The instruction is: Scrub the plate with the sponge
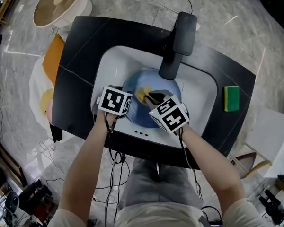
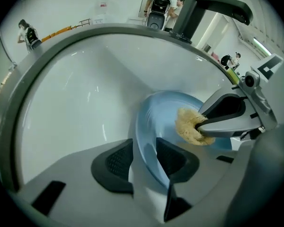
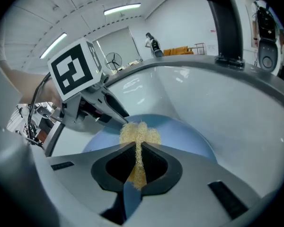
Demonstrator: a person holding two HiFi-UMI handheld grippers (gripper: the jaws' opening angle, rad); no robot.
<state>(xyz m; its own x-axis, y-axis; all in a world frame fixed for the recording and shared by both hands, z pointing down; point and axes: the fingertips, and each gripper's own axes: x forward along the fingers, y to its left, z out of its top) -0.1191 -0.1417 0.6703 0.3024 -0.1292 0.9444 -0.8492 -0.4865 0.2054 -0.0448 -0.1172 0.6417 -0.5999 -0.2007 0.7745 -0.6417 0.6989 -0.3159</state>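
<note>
White sink [image 1: 199, 98] sat in black counter [image 1: 85, 37] on marble floor [image 1: 255, 41]. Here left gripper [image 2: 144, 159] clamped blue plate [image 2: 163, 112]; right gripper [image 3: 137, 162] pinched yellow sponge [image 3: 139, 134] against it.

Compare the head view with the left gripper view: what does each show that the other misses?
Only the head view shows the person's forearms and a large spool. Only the left gripper view shows the left tongs shut on the rim of the blue plate, one pad on each face, plus people standing in the background. Both show the blue plate in the white sink, the faucet, and the right tongs holding the yellow sponge against the plate.
</note>
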